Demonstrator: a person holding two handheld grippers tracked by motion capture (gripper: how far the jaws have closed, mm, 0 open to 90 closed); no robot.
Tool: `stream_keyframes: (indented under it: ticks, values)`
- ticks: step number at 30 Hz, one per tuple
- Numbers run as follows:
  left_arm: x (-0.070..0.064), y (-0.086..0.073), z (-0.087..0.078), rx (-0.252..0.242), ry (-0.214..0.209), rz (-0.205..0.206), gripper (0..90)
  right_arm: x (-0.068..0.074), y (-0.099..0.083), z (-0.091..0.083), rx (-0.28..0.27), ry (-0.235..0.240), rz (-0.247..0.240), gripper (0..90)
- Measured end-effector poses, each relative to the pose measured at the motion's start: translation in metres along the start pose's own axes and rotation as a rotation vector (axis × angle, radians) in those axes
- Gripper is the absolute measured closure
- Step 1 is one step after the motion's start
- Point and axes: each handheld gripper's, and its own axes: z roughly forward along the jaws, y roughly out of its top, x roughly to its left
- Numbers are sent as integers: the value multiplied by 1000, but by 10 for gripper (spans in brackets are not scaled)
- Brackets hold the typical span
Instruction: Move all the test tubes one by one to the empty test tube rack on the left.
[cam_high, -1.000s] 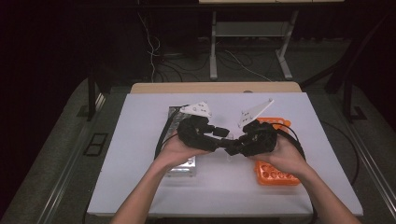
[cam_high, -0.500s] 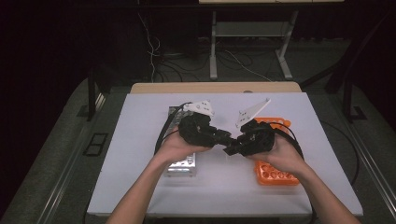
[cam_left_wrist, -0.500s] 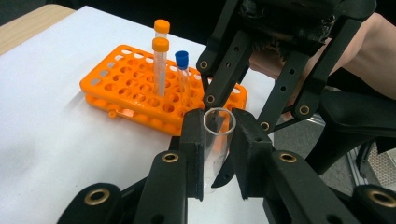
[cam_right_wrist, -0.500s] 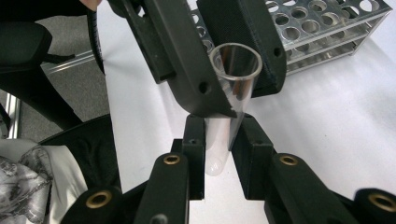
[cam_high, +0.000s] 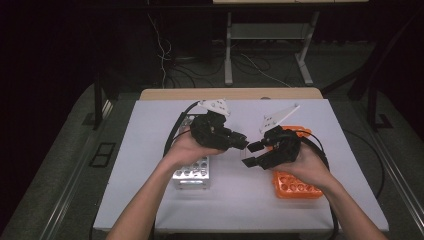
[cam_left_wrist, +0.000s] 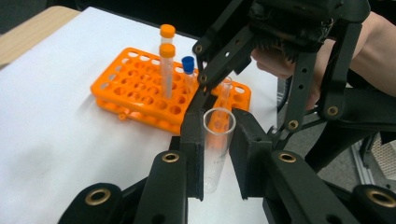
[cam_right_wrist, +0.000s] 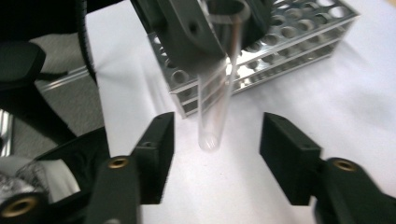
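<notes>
A person sits at a white table (cam_high: 150, 150) holding a two-jaw gripper in each hand, and the 2 grippers meet in mid-air near the table's middle. The left gripper (cam_left_wrist: 217, 154) has its jaws pressed against a clear, uncapped test tube (cam_left_wrist: 216, 149), gripping it near the open mouth so the tube hangs roughly upright with its rounded end free below. The right gripper (cam_right_wrist: 215, 156) faces it with its jaws spread well apart on either side of the tube's lower end (cam_right_wrist: 215, 107), touching neither side; this looks like a handover, with the upper grip leaving the bottom free for the other gripper to take. The tube appears empty. Behind it in the right gripper view stands a metal rack (cam_right_wrist: 280, 51) with rows of round holes, all of those visible empty; in the high view it sits on the table just under the person's left hand (cam_high: 187, 147). On the other side, under the right hand (cam_high: 307, 167), is an orange rack (cam_left_wrist: 140, 88). In the left gripper view it holds 2 tall tubes with orange caps (cam_left_wrist: 166, 65), a shorter tube with a blue cap (cam_left_wrist: 188, 72), and what seems to be 1 more clear uncapped tube partly hidden behind the right gripper's linkage; the rest of its holes look empty. Black cables trail from both grippers across the table.
</notes>
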Motion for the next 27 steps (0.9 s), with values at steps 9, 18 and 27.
stream_keyframes:
  ticks: [9, 18, 27]
  values:
    - [16, 11, -23, 5, 69, -12, 745, -3, -13, -18, -66, -57, 67, 202]
    - [37, 9, -46, -20, 137, -51, 745, 2, -28, -35, -144, -107, 98, 3]
    - [59, 1, -63, -53, 193, -104, 745, 6, -53, -55, -191, -135, 154, 3]
